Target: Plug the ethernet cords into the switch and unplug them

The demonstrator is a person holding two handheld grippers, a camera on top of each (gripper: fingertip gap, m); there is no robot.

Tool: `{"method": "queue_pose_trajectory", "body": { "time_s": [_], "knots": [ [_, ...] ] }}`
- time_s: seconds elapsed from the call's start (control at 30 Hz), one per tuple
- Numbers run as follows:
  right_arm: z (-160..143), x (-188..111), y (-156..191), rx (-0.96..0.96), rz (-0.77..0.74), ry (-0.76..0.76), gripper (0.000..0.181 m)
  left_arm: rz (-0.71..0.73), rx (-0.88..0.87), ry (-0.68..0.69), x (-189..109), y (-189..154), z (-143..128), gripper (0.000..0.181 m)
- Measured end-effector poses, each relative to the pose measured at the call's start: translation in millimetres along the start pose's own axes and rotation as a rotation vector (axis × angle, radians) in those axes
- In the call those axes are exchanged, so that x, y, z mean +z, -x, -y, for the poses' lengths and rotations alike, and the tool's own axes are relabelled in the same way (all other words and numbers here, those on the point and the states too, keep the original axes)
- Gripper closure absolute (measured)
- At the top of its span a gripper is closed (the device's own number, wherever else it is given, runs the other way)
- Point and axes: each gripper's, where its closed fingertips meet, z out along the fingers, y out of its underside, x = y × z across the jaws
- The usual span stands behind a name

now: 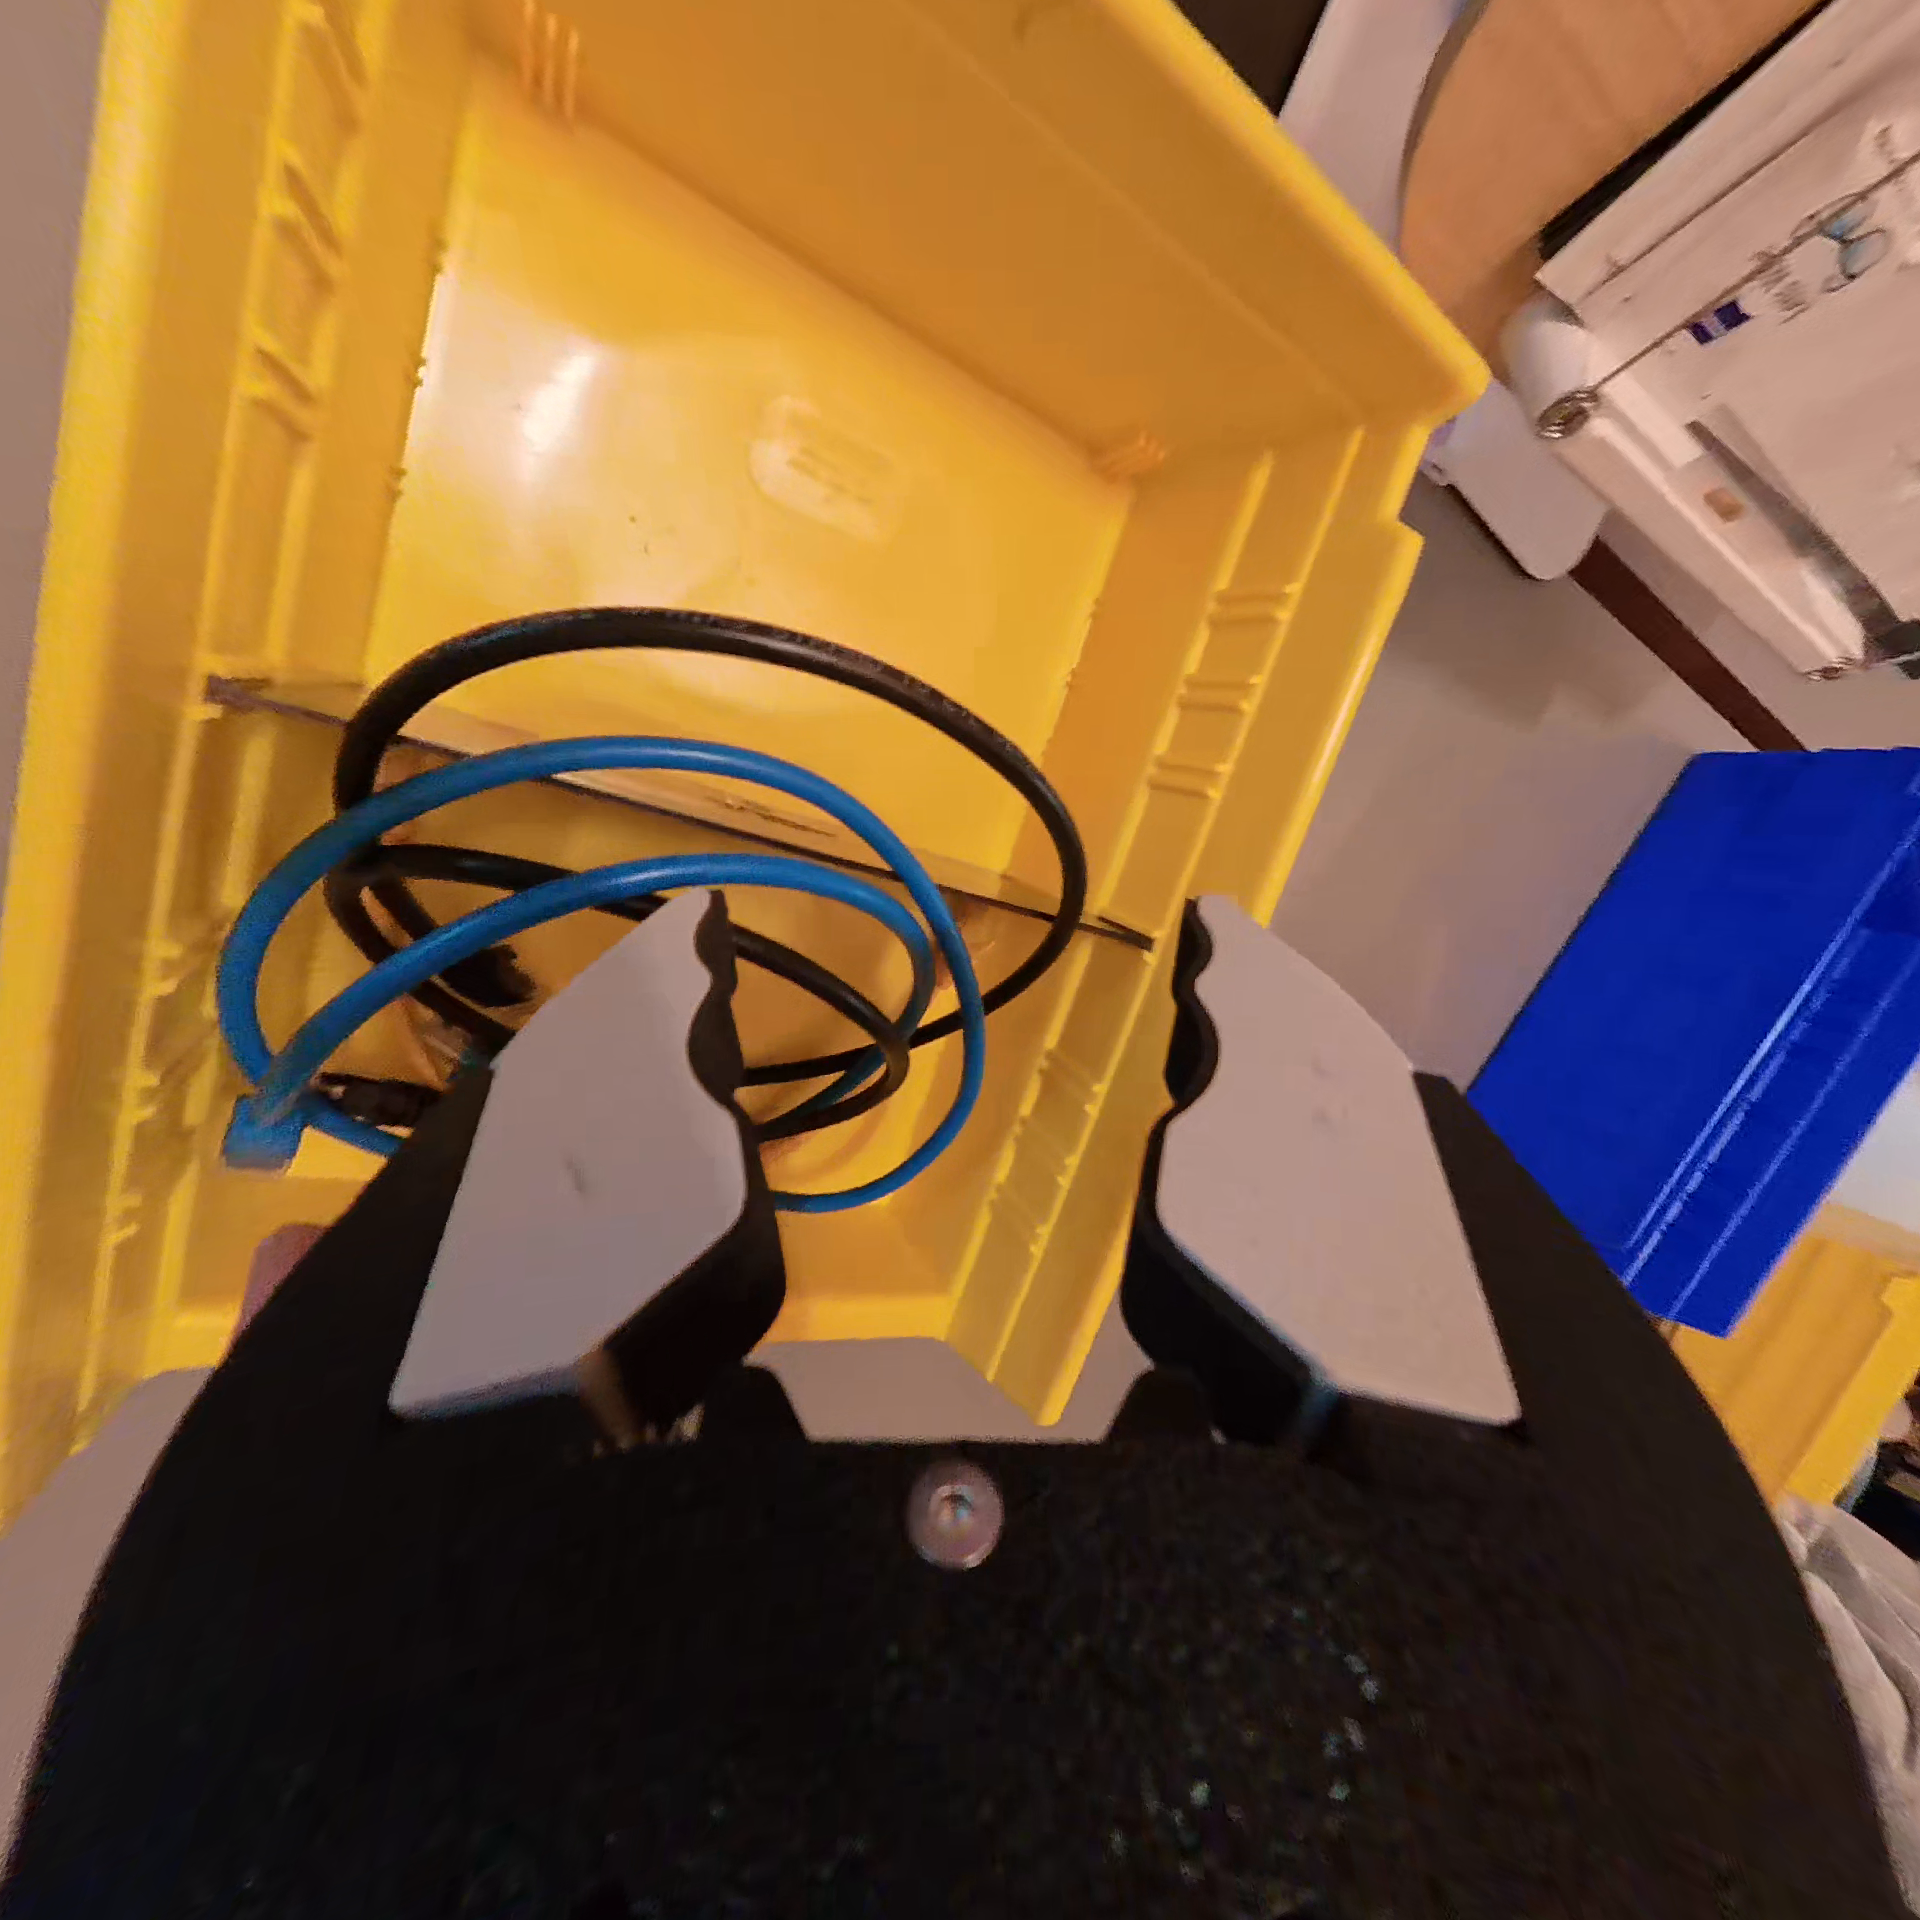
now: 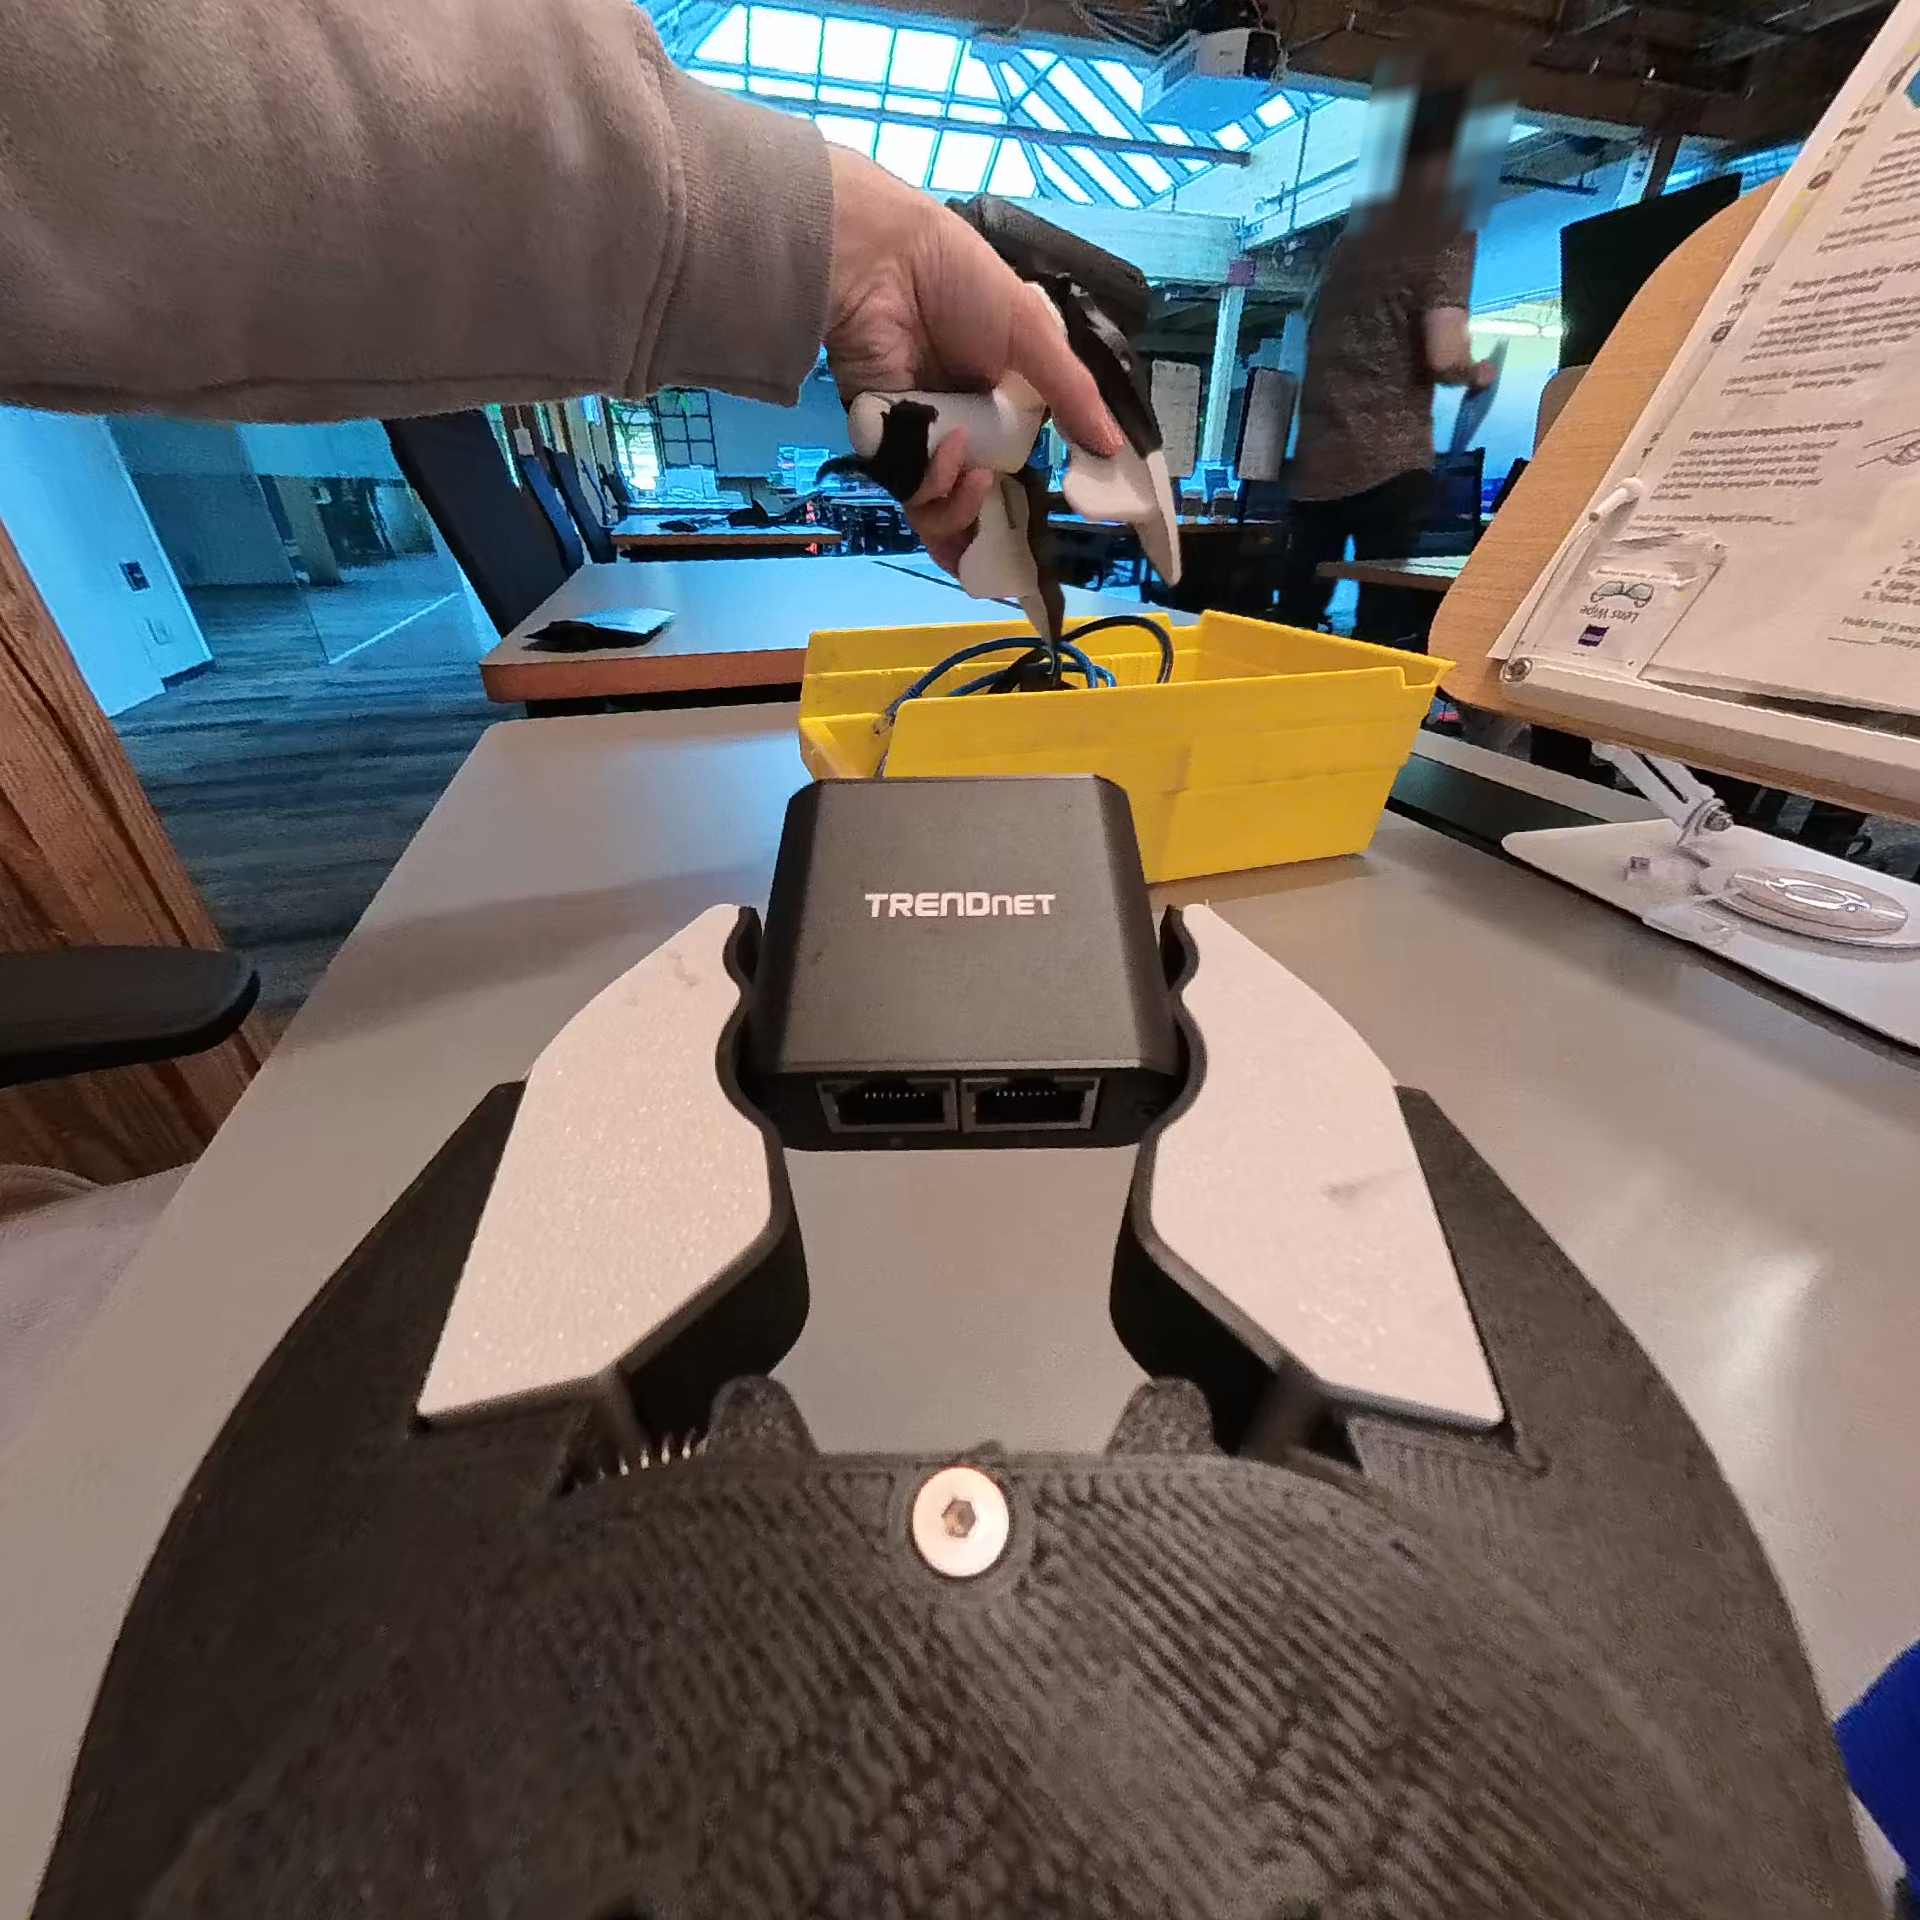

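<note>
I see white letters on top of the black switch (image 2: 961, 935). The pages (image 2: 1808, 416) on the tilted board (image 2: 1579, 447) have small print, too blurry for me.

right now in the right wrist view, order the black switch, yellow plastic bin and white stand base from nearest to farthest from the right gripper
1. Black two-port switch: between the right gripper fingers, centre.
2. Yellow plastic bin: behind the switch, centre-right, holding the cords.
3. White stand base: far right on the table. Its order against the bin is too close to call.
</note>
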Motion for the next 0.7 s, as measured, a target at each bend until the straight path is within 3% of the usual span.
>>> {"method": "queue_pose_trajectory", "body": {
  "time_s": [0.13,0.3,0.7],
  "knots": [
    [-1.2,1.1,1.0,0.0,0.008,0.01,0.108,0.022,-0.016,-0.004,4.1,1.7,-6.1,0.106],
    [-1.3,1.1,2.2,-0.007,0.011,0.011,0.108,0.179,0.128,0.024,14.8,7.9,-10.6,0.119],
    [-2.1,1.8,3.7,-0.012,0.02,0.017,0.108,0.315,0.203,0.09,26.8,6.4,-21.3,0.117]
  ]
}}
